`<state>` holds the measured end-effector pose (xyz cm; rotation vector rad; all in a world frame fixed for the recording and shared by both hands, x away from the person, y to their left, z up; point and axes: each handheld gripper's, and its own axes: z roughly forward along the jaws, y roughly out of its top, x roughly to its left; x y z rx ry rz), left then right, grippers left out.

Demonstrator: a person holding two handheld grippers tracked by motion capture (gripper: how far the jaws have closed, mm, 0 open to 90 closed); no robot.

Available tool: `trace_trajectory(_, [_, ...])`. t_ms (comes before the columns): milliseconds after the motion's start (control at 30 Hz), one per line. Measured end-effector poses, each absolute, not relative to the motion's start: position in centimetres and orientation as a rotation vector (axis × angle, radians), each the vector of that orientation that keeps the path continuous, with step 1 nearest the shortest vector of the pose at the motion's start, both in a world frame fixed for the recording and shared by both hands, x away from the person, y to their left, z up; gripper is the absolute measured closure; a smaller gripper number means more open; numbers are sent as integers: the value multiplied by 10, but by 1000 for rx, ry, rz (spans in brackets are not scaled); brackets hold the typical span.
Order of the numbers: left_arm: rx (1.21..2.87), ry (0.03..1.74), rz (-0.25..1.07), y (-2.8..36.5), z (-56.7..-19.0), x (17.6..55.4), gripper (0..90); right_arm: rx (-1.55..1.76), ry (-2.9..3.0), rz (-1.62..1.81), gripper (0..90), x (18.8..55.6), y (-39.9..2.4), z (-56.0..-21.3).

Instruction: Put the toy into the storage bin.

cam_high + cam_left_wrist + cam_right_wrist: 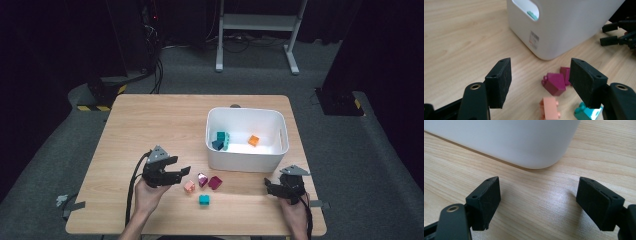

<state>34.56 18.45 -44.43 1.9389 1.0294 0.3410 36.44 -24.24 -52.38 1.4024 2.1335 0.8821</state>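
Observation:
Four small bricks lie on the wooden table in front of a white bin [246, 161]: a pink brick [189, 187], two magenta bricks [202, 179] [215, 182] and a teal brick [204, 200]. My left gripper [184, 173] is open just left of them, nothing between its pads. In the left gripper view the magenta brick [554, 83], the pink brick [549, 108] and the teal brick [587, 113] sit ahead of the open jaws. My right gripper [269, 186] is open near the bin's front right corner, its jaws empty above bare wood [536, 202].
Inside the bin lie teal bricks [221, 140] and an orange brick [254, 140]. The bin wall [564, 27] stands close behind the loose bricks. The far and left parts of the table [155, 125] are bare wood. Table edges run near both hands.

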Motion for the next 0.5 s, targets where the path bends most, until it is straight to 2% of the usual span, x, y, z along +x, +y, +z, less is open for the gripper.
trace_trajectory(500, [1986, 1060, 314, 177, -484, 329, 371, 1402, 2133, 882, 193, 364, -242, -524])
